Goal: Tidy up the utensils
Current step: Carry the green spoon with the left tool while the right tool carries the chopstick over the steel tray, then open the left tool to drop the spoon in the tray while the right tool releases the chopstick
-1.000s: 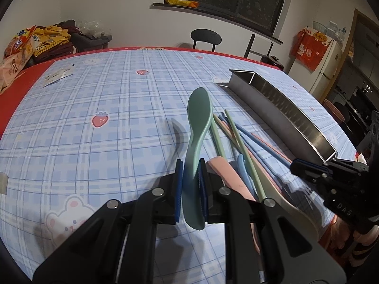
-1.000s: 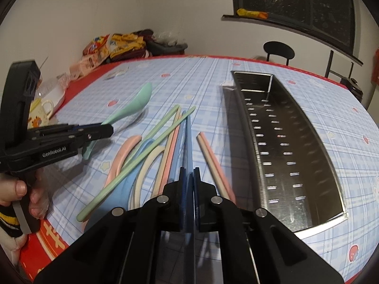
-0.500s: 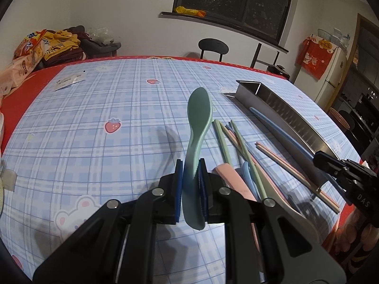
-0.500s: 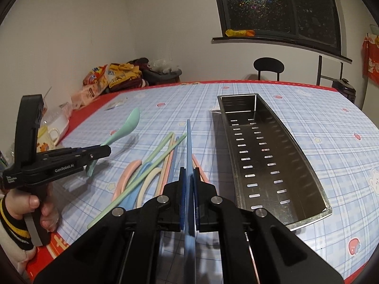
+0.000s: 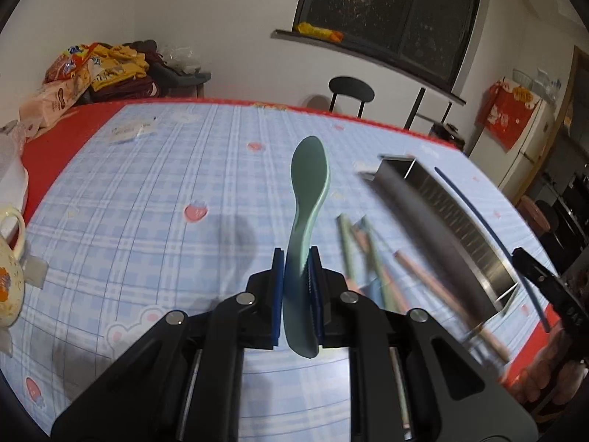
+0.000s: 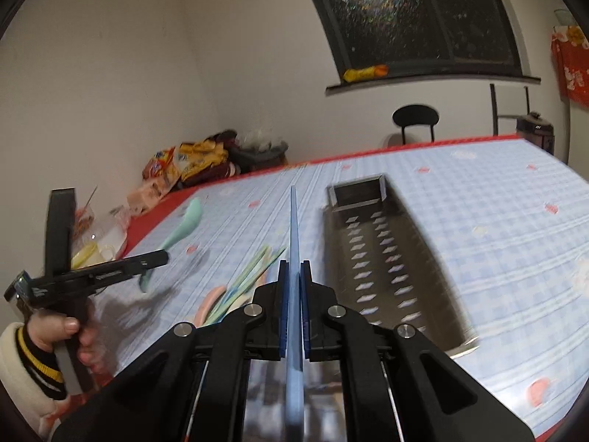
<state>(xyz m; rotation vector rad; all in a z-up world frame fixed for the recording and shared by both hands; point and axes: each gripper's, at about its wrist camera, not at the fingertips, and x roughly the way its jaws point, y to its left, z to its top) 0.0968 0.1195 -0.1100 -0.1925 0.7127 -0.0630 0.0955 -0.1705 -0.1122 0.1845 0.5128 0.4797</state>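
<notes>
above checked table, green spoon gripped, blue chopstick gripped

This is a lived-in home, in its dining area beside a kitchen. A large table is covered by a pale blue checked cloth printed with strawberries and cartoon bears over a red under-cloth. At its far corner lies a heap of yellow and orange snack packets and dark folded clothing. A black round-backed chair stands against a plain white wall, under a dark night-time window whose sill holds an orange wrapper. A white refrigerator draped with a red cloth stands at the right, with dark kitchen fittings beyond it. A cream cartoon-printed mug sits at the table edge.
</notes>
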